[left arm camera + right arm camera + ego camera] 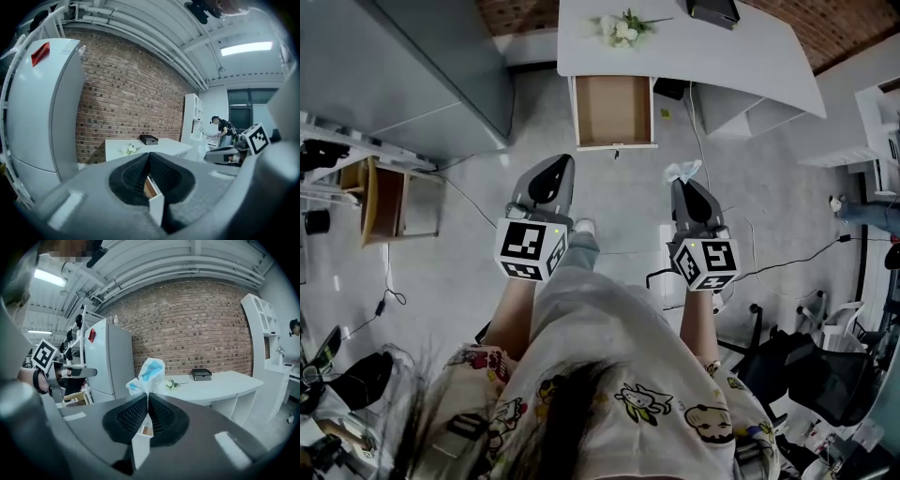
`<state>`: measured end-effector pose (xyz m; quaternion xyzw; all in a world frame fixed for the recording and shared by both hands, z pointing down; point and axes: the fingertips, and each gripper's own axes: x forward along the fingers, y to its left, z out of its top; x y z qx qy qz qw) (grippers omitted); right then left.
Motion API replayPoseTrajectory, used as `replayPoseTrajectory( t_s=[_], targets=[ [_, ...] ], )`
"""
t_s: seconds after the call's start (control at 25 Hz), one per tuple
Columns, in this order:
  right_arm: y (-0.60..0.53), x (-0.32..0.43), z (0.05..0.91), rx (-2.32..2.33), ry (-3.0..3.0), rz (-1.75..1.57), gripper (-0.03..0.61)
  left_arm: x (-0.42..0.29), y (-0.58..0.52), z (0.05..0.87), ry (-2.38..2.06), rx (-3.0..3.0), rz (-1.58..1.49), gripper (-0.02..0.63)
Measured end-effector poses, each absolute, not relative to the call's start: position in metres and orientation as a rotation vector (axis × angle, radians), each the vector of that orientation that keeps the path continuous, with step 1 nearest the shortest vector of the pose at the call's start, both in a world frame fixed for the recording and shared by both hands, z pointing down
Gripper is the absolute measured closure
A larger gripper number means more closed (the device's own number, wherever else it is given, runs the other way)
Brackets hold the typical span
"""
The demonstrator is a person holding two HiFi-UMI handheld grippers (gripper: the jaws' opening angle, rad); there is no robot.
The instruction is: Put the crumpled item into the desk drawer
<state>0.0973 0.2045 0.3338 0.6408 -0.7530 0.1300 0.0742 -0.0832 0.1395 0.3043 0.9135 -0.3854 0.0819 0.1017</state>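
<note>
**Hair and print shirt at bottom edge; both grippers held out short of the open drawer**

Head view. Dark hair and a cartoon-print shirt fill the foreground. Two bare forearms reach forward from it, roughly parallel: left forearm, right forearm. Each ends behind a marker cube. Left gripper and right gripper both point toward the white desk. They hang over grey floor, on the near side of the desk and apart from it. Drawer is pulled out of the desk front, brown inside, nothing visible in it. Crumpled item sticks out of the right gripper's tip, white, just short of the drawer's near right corner. Flowers and a black box sit on the desk top.

Left gripper view. Jaws closed tip to tip, nothing between them. Desk lies ahead against the brick wall, with a fridge to its left. Drawer front shows through the gap below the jaws. The other gripper's marker cube is at the right edge.

Right gripper view. Jaws pinched on the crumpled item, white with blue patches, standing up above the tips. Desk is ahead and to the right.
</note>
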Motion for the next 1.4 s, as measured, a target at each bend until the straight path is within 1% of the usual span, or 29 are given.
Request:
replayPoseTrajectory(
  t_s=[0.36,0.6,0.84,1.08,1.4],
  targets=[
    [0.142,0.094,0.336,1.971,-2.228,0.414,0.565,-0.088,0.072,0.308,-1.11,2.717,0.249,0.614],
    [0.122,0.084,0.337,1.966,-2.212,0.424,0.565,-0.099,0.059,0.318,-1.103,2.685,0.275,0.614],
    [0.102,0.092,0.351,1.919,-2.214,0.451,0.565,-0.098,0.045,0.336,-1.124,2.643,0.297,0.612],
    [0.057,0.106,0.36,1.861,-2.252,0.466,0.565,-0.086,0.005,0.339,-1.183,2.622,0.294,0.614],
    [-0.038,0.135,0.356,1.709,-2.348,0.432,0.565,-0.046,-0.076,0.332,-1.295,2.577,0.277,0.614]
  ],
)
